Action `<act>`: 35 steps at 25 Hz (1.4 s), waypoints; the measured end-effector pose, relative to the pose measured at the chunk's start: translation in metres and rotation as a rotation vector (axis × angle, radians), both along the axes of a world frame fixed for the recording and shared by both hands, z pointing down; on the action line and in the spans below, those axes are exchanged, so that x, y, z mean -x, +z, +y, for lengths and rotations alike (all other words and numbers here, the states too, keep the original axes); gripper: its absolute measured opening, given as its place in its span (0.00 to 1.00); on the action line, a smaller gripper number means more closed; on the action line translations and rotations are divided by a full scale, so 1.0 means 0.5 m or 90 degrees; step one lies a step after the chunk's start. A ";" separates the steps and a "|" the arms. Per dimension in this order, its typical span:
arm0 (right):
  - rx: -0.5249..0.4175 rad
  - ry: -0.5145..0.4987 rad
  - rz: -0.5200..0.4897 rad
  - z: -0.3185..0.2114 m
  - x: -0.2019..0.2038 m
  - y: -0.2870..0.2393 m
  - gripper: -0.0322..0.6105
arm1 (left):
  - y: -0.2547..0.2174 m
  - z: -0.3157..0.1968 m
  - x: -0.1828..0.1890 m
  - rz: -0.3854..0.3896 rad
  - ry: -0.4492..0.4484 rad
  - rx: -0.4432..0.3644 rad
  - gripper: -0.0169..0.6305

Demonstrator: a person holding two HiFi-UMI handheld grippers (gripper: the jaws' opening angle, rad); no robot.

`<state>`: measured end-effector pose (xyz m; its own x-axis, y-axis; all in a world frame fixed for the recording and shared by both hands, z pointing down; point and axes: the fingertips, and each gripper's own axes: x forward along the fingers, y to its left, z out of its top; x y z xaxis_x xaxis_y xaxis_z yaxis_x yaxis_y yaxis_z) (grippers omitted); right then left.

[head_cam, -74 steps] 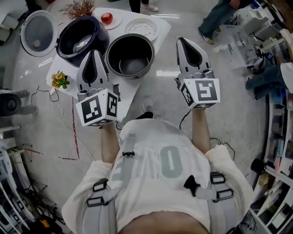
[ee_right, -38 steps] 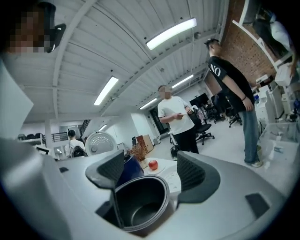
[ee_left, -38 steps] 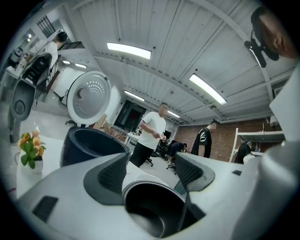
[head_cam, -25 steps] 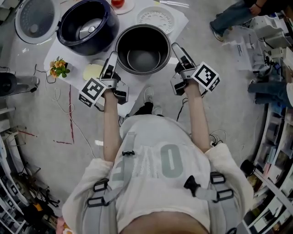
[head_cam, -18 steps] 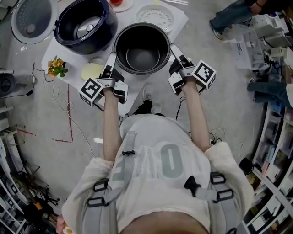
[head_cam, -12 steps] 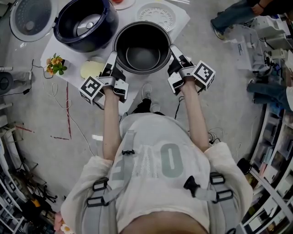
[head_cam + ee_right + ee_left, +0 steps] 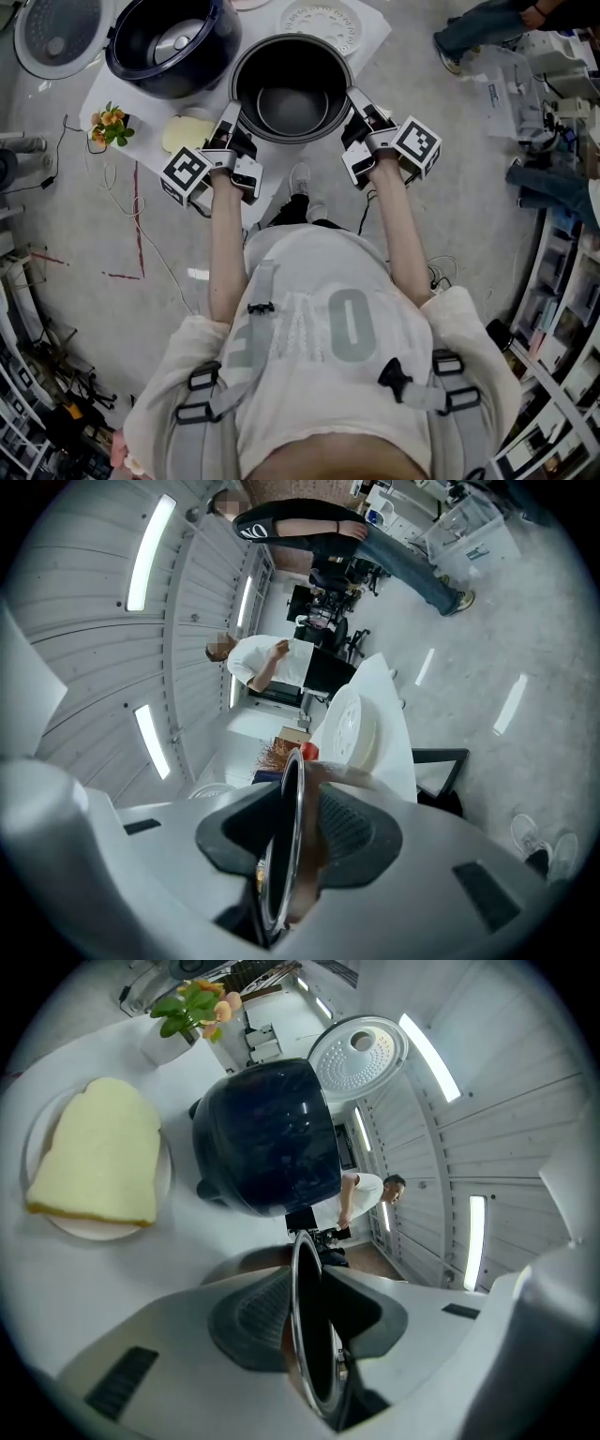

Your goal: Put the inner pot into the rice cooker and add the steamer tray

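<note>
The dark metal inner pot stands on the white table, just right of the open dark-blue rice cooker. The white steamer tray lies behind the pot. My left gripper grips the pot's left rim and my right gripper grips its right rim. Both pairs of jaws have just been closing. In the left gripper view the rim runs between the pads, and the right gripper view shows the rim pinched the same way. The cooker rises just beyond the left jaws.
The cooker's round lid lies open at the far left. A plate with a bread slice and a small flower pot sit left of my left gripper. The table's near edge is under my wrists. People stand at the room's right side.
Both grippers came down from above the table to either side of the pot, and their jaws closed from wide open onto its rim. The pot has not moved.
</note>
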<state>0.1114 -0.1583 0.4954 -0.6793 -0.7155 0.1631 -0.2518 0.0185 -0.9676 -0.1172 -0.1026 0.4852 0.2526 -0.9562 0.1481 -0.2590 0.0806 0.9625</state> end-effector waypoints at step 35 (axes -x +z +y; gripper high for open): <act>-0.195 0.001 0.020 -0.026 -0.010 -0.269 0.09 | -0.273 -0.006 -0.022 -0.149 0.032 -0.173 0.09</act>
